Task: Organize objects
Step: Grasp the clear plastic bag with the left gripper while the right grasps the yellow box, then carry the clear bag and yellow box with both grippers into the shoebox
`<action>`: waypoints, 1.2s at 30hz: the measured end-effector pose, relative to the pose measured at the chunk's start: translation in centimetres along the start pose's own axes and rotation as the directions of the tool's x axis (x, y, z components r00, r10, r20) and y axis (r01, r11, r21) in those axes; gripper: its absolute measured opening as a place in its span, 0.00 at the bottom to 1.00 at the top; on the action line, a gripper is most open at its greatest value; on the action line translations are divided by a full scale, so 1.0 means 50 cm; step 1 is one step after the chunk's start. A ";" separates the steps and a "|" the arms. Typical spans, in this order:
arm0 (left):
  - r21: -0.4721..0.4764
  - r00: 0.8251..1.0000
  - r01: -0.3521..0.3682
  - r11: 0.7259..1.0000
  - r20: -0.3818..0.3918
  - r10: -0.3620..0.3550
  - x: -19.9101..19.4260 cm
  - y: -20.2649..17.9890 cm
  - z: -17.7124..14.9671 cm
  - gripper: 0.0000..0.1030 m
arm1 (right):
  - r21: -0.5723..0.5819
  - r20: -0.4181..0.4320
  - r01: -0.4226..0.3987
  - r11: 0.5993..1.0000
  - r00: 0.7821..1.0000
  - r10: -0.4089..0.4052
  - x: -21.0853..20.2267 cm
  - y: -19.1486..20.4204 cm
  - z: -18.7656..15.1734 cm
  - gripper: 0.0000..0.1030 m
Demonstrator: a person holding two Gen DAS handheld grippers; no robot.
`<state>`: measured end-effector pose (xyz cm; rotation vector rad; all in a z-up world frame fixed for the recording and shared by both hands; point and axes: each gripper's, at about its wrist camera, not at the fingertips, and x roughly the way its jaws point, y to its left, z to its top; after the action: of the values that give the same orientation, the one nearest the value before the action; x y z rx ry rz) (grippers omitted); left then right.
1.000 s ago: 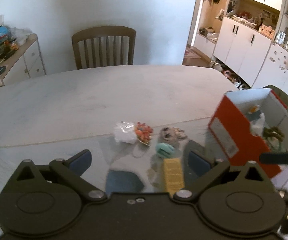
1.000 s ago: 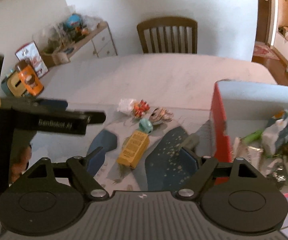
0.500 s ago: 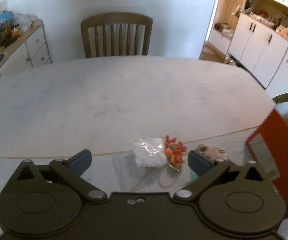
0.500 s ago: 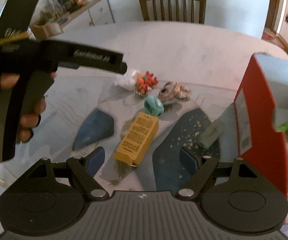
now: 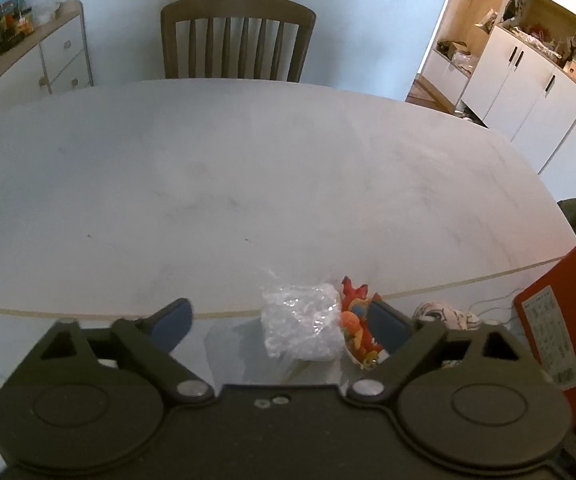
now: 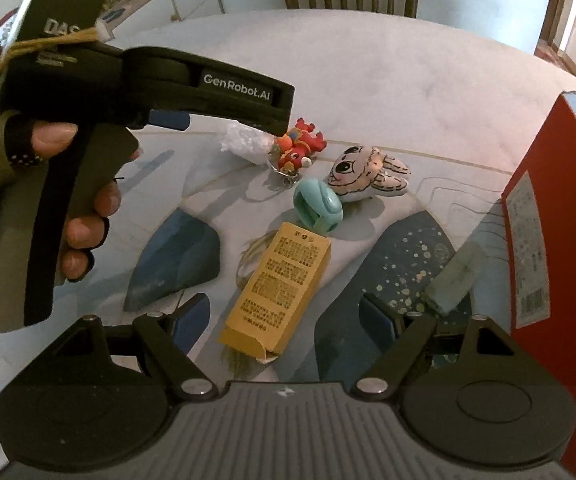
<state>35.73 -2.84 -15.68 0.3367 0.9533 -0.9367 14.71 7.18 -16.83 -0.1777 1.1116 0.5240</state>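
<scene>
1. The bench (image 5: 248,168) is pale, with a chair (image 5: 238,36) at its far side.
2. A red box (image 6: 559,216) stands at the right.
3. The left tool (image 5: 280,316) is spread wide above a clear bag (image 5: 299,326) and red toy (image 5: 357,328), gripping nothing.
4. The right tool (image 6: 288,320), also agape, hovers over a yellow carton (image 6: 280,288).
5. Beyond the carton lie a teal ring (image 6: 319,206) and a bunny (image 6: 367,172).
</scene>
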 end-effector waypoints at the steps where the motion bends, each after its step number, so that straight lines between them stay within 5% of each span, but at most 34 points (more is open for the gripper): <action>1: -0.003 1.000 0.002 1.000 -0.008 -0.002 0.004 -0.001 0.000 0.80 | 0.012 -0.006 0.002 1.000 1.000 -0.002 0.005 0.000 0.002 0.79; 15: -0.052 0.999 0.045 0.998 -0.020 -0.046 0.015 0.016 -0.022 0.40 | 0.023 -0.019 0.021 1.000 1.000 -0.021 0.017 0.019 0.000 0.41; 20: -0.063 0.998 0.052 0.997 -0.023 -0.053 0.009 0.022 -0.026 0.36 | -0.004 -0.009 0.051 0.999 0.999 -0.051 0.006 0.024 -0.005 0.31; 36: -0.100 0.998 0.036 0.994 -0.043 -0.041 -0.090 0.016 -0.057 0.32 | 0.070 0.050 -0.028 0.997 0.998 0.025 -0.091 -0.027 -0.033 0.28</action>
<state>33.76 1.78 -13.72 0.2566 1.0470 -0.9164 12.50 3.95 -13.68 -0.0878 1.0842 0.5092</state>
